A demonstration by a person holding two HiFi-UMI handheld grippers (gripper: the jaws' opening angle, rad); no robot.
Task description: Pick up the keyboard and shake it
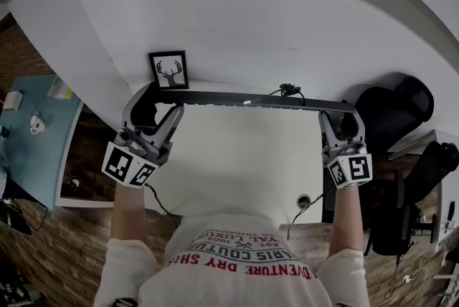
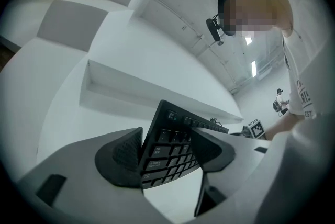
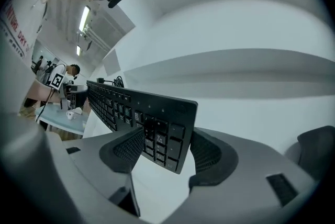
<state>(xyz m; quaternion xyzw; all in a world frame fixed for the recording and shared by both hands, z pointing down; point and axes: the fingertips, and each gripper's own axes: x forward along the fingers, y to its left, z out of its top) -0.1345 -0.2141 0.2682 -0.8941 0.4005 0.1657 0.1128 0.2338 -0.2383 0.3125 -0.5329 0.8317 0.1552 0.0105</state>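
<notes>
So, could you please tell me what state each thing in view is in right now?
keyboard: off the white desk, tilted on its long edge, held at both ends.
left gripper: shut on the keyboard's left end.
right gripper: shut on the keyboard's right end.
keyboard cable: attached, bunched at the rear edge.
framed deer picture: propped at the wall, untouched.

An office-like workroom is seen here: a white surface (image 1: 237,155) fills mid-frame, with a keyboard (image 1: 251,99) along its upper edge. Dark swivel chairs (image 1: 393,108) are parked at the right edge. A light-blue table (image 1: 36,155) with a cup (image 1: 36,124) is shown far left, a framed deer picture (image 1: 170,70) upper centre-left, and strip lights (image 3: 84,18) overhead.
</notes>
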